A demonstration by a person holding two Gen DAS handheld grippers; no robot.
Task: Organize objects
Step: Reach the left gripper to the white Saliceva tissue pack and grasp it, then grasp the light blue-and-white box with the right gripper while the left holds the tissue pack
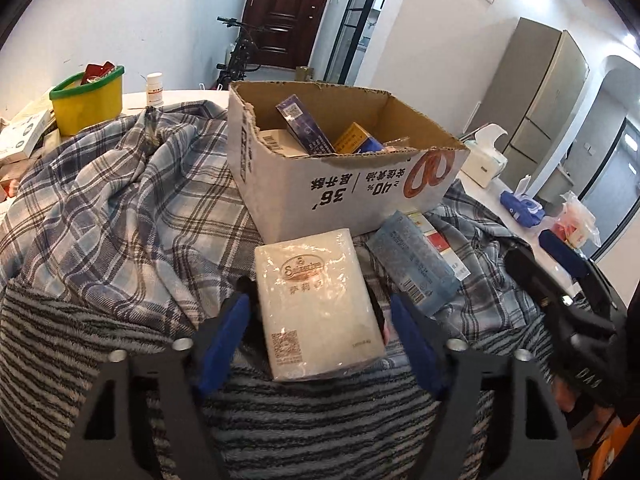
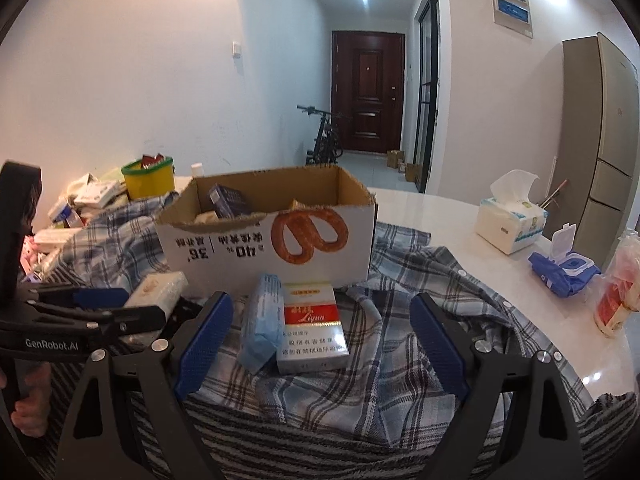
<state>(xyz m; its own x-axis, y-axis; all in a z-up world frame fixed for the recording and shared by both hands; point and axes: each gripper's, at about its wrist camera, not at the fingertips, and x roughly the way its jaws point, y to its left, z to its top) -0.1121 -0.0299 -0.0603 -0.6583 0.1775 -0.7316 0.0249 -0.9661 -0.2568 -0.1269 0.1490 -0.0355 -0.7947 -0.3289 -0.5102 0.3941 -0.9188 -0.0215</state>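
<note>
Rumpled plaid cloth (image 1: 120, 208) covers the surface; left claw (image 1: 320, 312) straddles the white tissue pack (image 1: 316, 304) near the cardboard box (image 1: 340, 184), pads not yet pressing; right claw (image 2: 322, 320) gapes around the cigarette pack (image 2: 312, 328); slick wrap may slip.

Left tool (image 1: 320, 334): black angular frame showing silver round screws, carrying blue ribbed pads (image 1: 224, 340). Right tool (image 2: 322, 350): matching build. White "GenRobot.AI" lettering is showing on the left tool's black side.
</note>
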